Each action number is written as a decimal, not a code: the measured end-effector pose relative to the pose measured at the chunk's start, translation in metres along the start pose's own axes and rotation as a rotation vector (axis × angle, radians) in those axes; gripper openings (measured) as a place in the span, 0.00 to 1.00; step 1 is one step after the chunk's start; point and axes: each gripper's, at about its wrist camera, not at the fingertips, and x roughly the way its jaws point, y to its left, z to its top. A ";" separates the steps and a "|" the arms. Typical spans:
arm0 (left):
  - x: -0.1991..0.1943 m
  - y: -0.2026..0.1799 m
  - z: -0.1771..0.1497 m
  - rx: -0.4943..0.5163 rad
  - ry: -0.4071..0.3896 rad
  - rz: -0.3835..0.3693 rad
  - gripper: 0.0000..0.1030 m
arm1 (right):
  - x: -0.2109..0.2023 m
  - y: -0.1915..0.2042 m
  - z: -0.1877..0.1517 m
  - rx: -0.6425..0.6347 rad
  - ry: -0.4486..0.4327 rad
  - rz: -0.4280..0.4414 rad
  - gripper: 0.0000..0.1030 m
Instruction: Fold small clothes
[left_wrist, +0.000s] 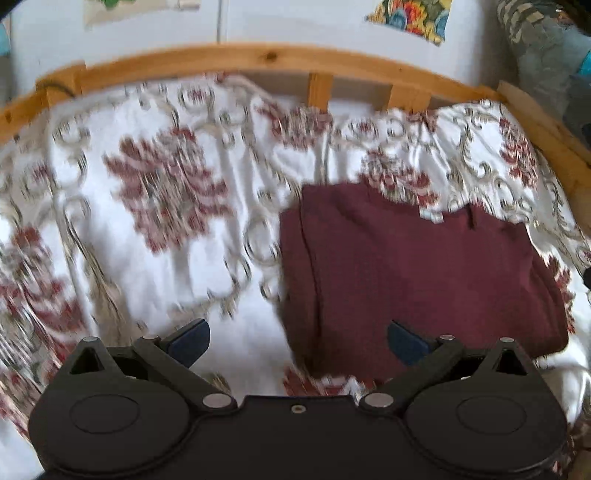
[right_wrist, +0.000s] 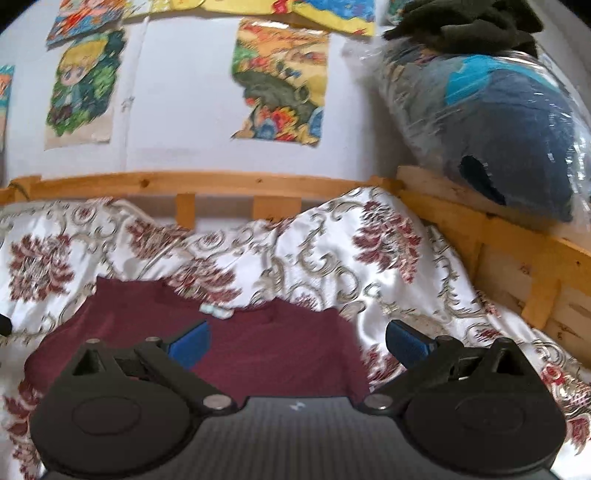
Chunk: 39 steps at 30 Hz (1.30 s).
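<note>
Bed w/ floral bedspread (left_wrist: 155, 229), white satin, red blooms + grey scrolls, rumpled toward far side. Maroon garment (left_wrist: 417, 273) flat on bedspread, folded into rough rectangle, pale tag (left_wrist: 430, 216) at far edge near neckline. In left wrist view, garment right of centre; in right wrist view (right_wrist: 258, 347), left of centre, near.

Left gripper (left_wrist: 298, 339): jaws spread wide, nothing between. Blue pads (left_wrist: 192, 341) hang above bedding; left one over bare bedspread, right one over near-left part of garment. Contact w/ cloth: can't tell, both views motion-blurred.

Right gripper (right_wrist: 298, 341): jaws wide too, empty. Left pad over garment, right pad over bedspread just past garment's right edge.

Wooden bed frame (left_wrist: 258, 59) along far side, short slats under rail; continues down right side (right_wrist: 517, 243). White wall beyond w/ colourful cartoon posters (right_wrist: 280, 81), edges torn.

Far right, on frame ledge: plastic-wrapped bundle (right_wrist: 509, 122), dark blue + turquoise inside; dark cloth (right_wrist: 465, 26) heaped on top. Black object at left edge of right wrist view, too little showing to ID.
</note>
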 end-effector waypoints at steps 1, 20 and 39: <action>0.005 0.000 -0.002 -0.003 0.012 -0.008 0.99 | 0.002 0.005 -0.003 -0.010 0.013 0.010 1.00; 0.066 -0.004 0.001 -0.120 0.013 0.025 0.99 | 0.067 0.068 -0.040 -0.177 0.157 0.044 1.00; 0.091 0.000 0.006 -0.103 0.017 0.021 0.99 | 0.077 0.098 -0.059 -0.325 0.160 0.041 1.00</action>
